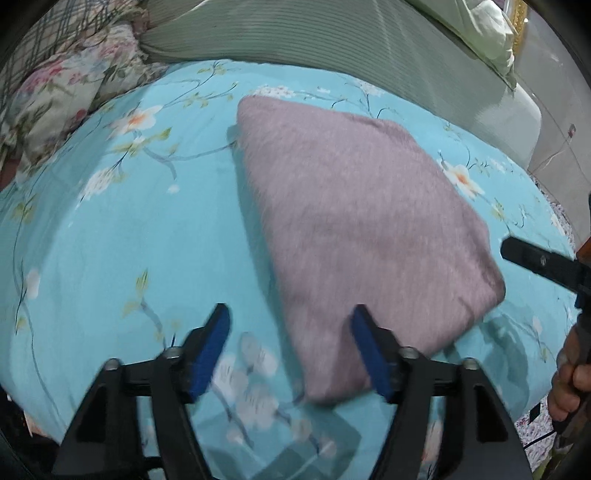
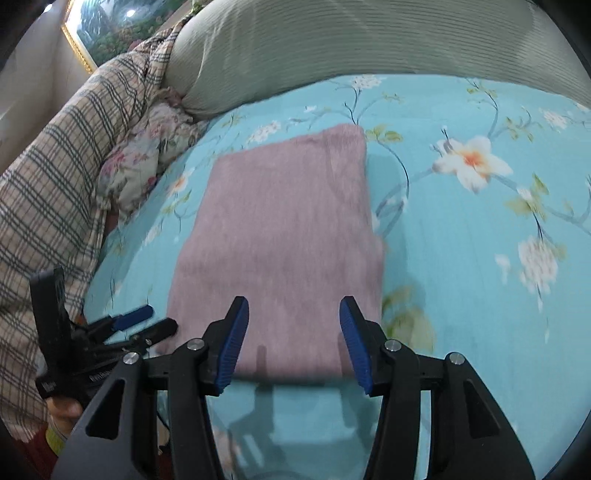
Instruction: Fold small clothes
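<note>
The mauve garment (image 1: 354,221) is seen folded into a flat rectangle on the blue floral bedsheet (image 1: 110,240), in front of a striped grey-green pillow (image 1: 295,33). The left gripper (image 1: 290,345) is angled downward over the garment's near corner, its blue-padded jaws parted with nothing pinched between them. The right gripper (image 2: 293,338) is likewise tilted downward above the near edge, jaws apart and empty. A hand (image 1: 570,380) is glimpsed at the right border. A plaid blanket (image 2: 55,184) is bunched alongside.
</note>
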### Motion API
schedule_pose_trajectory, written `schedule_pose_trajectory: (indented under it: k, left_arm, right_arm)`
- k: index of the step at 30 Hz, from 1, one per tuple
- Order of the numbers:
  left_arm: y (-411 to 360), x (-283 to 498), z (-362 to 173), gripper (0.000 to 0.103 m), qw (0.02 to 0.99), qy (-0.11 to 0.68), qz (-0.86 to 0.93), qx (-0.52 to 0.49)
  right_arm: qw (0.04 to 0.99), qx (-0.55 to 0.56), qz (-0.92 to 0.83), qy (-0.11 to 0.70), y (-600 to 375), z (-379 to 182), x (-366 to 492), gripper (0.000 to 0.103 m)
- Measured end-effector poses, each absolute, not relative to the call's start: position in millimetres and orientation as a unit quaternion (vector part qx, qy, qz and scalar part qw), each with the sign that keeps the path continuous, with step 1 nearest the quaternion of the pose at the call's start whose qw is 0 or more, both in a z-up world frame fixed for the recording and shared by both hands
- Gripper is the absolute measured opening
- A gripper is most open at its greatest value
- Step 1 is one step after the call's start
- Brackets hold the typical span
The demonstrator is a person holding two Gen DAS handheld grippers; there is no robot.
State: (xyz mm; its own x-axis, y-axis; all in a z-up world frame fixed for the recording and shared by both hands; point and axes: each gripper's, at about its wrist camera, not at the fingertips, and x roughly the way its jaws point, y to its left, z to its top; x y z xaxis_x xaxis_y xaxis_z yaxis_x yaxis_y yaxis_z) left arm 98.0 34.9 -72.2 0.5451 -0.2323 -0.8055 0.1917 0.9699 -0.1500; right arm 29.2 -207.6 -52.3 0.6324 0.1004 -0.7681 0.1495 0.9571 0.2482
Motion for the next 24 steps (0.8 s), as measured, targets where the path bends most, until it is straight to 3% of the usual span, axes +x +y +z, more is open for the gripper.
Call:
schedule_pose_trajectory:
  k: [5,10,24]
  left_arm:
    - [48,73,-76,0.083,0.872,0.475,-0.116,-0.037]
    - [50,44,-81,0.083,0.876,0.473,-0.096,-0.020]
    - [40,2,-70,0.083,0.890,0.446,-0.057,0.068]
  right_arm:
    - [0.889,0.127,-0.018,0.440,-196,-64,4,0.054]
    - [0.892,0.105,-0.019,0.440,-182,-68,-15,0.076]
    - [0.895,0.084,-0.020,0.438,-164,-67,-44,0.087]
